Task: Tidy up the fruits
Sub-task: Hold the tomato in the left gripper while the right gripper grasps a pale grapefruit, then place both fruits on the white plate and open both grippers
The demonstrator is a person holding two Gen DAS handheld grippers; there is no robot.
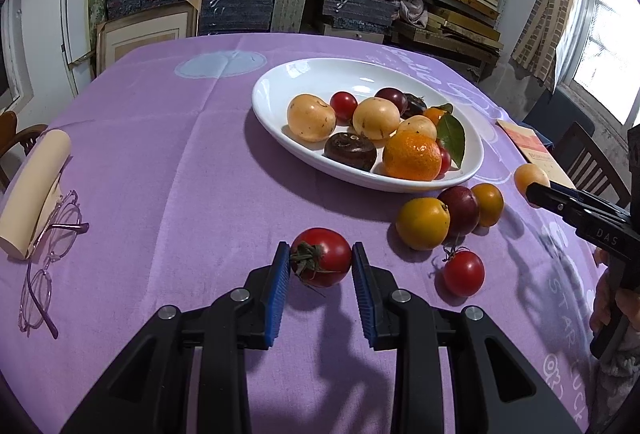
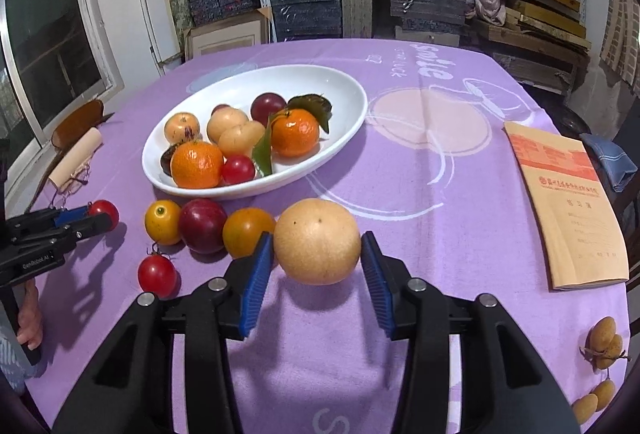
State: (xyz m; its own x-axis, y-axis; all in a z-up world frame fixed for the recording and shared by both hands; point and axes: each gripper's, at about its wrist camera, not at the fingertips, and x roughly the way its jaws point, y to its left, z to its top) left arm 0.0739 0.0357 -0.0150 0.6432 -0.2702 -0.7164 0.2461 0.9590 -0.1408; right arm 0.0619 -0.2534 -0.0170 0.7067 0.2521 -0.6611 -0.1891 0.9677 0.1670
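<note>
A white oval plate (image 1: 320,74) holds oranges, tan fruits, plums and small tomatoes. My left gripper (image 1: 321,247) is shut on a red tomato (image 1: 324,262) that rests on the purple cloth. My right gripper (image 2: 317,237) is shut on a round tan fruit (image 2: 317,241), both blue pads against its sides, just above the cloth. Beside it lie a yellow tomato (image 2: 163,221), a dark red plum (image 2: 203,225), an orange tomato (image 2: 246,232) and a small red tomato (image 2: 157,275). In the left wrist view the right gripper (image 1: 536,190) shows at the far right with the tan fruit (image 1: 530,176).
Eyeglasses (image 1: 48,258) and a cream roll (image 1: 34,190) lie at the table's left edge. An orange booklet (image 2: 572,206) lies on the right, with a bunch of small tan fruits (image 2: 604,342) near the front right corner. Shelves of boxes stand behind the table.
</note>
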